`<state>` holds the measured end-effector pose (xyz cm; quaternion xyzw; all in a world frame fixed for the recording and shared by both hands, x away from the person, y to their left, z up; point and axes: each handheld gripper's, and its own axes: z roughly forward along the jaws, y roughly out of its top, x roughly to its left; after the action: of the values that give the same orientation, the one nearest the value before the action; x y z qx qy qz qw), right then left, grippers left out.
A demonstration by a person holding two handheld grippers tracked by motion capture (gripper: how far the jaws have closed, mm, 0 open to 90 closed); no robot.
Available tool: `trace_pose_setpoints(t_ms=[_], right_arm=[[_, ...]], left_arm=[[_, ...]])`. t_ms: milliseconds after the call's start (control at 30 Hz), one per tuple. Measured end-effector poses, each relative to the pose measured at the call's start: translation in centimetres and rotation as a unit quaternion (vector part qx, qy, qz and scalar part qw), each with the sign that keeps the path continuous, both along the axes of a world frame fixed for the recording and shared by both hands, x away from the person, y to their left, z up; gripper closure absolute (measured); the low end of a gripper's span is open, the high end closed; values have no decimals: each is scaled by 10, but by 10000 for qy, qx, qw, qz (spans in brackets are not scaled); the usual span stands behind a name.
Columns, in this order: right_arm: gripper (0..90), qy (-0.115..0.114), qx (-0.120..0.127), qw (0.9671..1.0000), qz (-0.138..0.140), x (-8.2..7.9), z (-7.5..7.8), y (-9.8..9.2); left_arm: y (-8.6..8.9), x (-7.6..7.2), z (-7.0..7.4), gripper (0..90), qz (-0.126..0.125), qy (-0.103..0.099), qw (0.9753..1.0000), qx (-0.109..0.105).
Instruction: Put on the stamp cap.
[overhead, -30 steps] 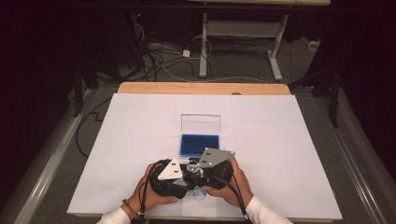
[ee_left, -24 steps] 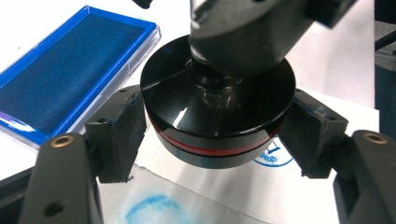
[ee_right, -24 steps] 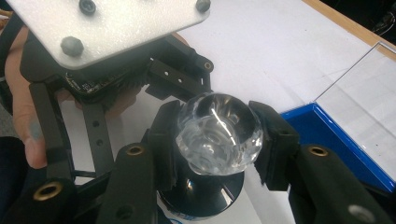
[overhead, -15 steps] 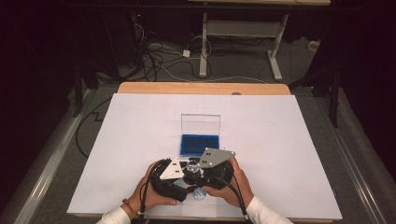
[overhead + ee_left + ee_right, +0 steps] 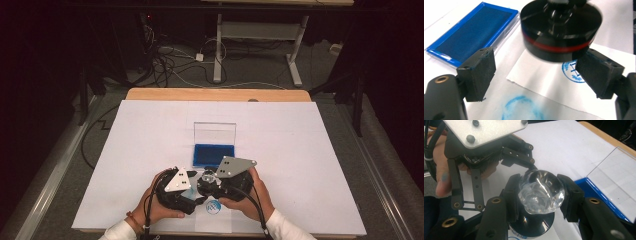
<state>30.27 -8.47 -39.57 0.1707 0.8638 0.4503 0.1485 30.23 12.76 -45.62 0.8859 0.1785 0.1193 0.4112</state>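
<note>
Your right gripper (image 5: 540, 195) clamps its jaws on the stamp (image 5: 561, 30) by its clear knob (image 5: 541, 191), lifted just above the paper (image 5: 544, 77) beside a fresh blue print (image 5: 571, 72). Your left gripper (image 5: 536, 72) waits with jaws wide. Next, re-ink on the ink pad (image 5: 214, 155) or press squarely on bare paper.

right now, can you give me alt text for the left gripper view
A round black stamp with a red band hangs above white paper bearing a blue circular print, between the open left gripper jaws. A blue ink pad lies behind.
</note>
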Motion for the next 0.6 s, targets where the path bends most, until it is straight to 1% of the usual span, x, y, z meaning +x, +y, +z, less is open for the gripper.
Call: trace_pose_setpoints(t_ms=[67,333,467,533,567,600], right_arm=[[569,-16,16,10000,-5,0,2,-1],[569,-58,43,10000,-69,1,6,-7],[569,-83,33,9999,-80,1,8,-11],[569,-100,31,9999,-91,1,9,-12],[569,-105,32,9999,-87,1,9,-13],[569,-106,32,9999,-92,1,10,-13]], left_arm=[[1,0,0,162,50,-21,10000,9],[5,0,2,167,67,-55,10000,30],[9,-2,4,166,92,-141,9999,8],[11,-3,4,167,136,-152,9998,-29],[12,-2,6,166,131,-199,9997,14],[13,-3,5,166,187,-167,9997,-56]])
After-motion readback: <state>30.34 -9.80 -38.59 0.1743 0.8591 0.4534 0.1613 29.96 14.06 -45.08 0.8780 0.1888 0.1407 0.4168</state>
